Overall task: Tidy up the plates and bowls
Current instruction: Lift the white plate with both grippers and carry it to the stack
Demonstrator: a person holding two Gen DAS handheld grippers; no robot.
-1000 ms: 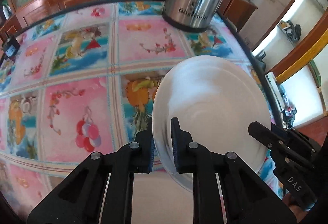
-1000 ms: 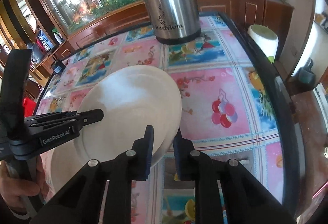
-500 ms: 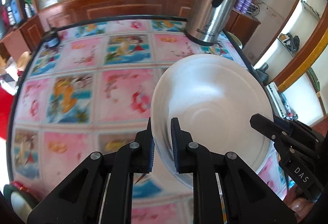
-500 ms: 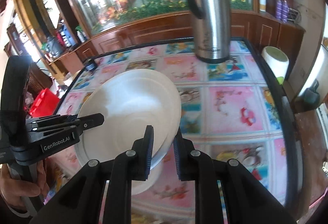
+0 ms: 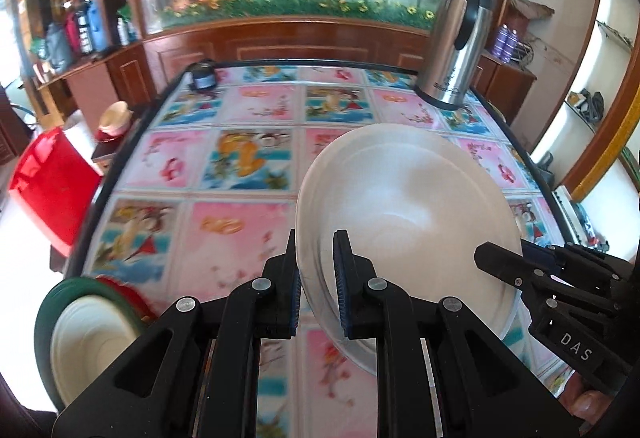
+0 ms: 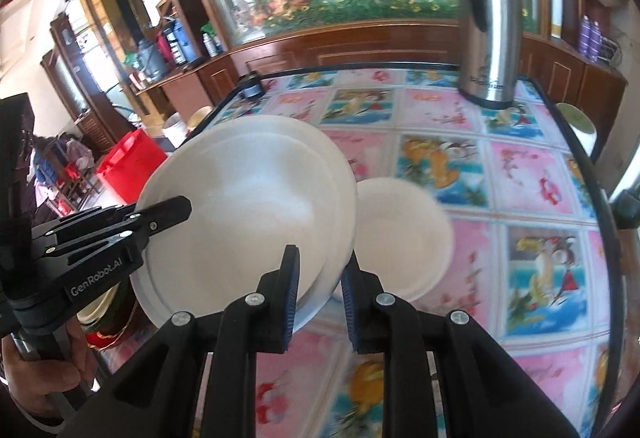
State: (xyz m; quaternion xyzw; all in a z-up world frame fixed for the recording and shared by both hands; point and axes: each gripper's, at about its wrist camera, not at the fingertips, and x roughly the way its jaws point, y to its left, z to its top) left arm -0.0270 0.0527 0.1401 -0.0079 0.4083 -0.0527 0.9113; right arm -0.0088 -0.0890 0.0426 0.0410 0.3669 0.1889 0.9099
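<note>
I am holding a white plate above the table, tilted, its round face turned up toward me and its near rim dipping between my claws. It is smooth and glossy, with what looks like a second plate's rim showing behind it. My left claw is pinching the left rim, pads pressed tight. My right claw is opening, the right rim still between its pads. A white bowl is sitting just beyond on the pictured cloth, a steel flask standing upright at the far edge.
</note>
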